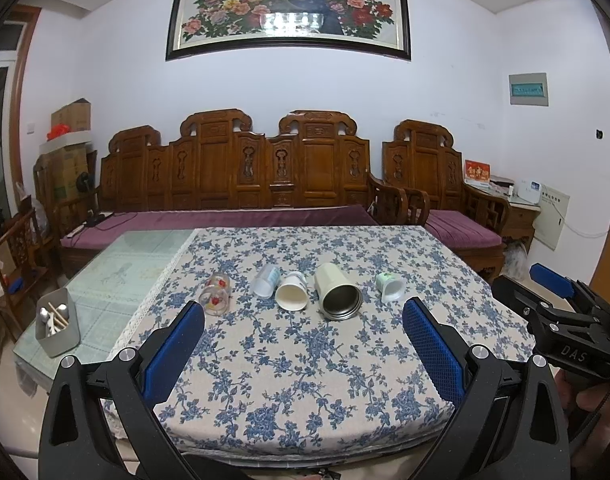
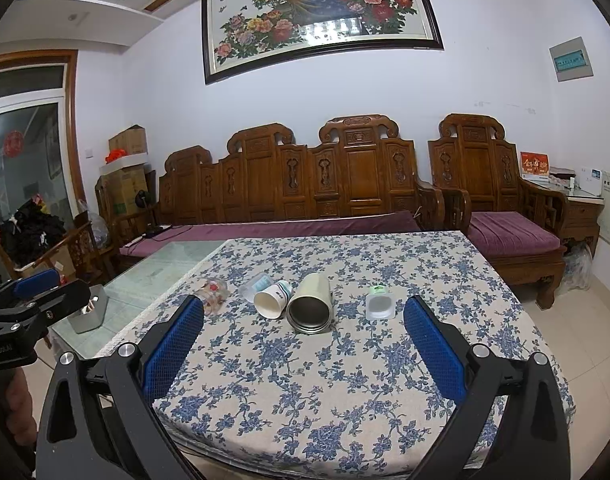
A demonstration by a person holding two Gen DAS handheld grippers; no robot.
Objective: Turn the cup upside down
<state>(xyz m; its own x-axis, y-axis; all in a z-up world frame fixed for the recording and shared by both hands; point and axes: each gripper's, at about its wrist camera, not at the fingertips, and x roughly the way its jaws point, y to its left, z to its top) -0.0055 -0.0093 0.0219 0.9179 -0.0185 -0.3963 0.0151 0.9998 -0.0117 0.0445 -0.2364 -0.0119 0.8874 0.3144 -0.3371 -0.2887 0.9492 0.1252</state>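
Note:
Several cups lie on their sides in a row on the floral tablecloth, mouths toward me: a clear glass with red flowers, a clear plastic cup, a white paper cup, a cream steel tumbler and a small white-green cup. My left gripper is open and empty, held above the table's near part. My right gripper is open and empty too; it also shows at the right edge of the left wrist view.
A metal box of utensils stands on the bare glass tabletop at the left. A carved wooden sofa with purple cushions runs behind the table. The left gripper's body shows at the left edge of the right wrist view.

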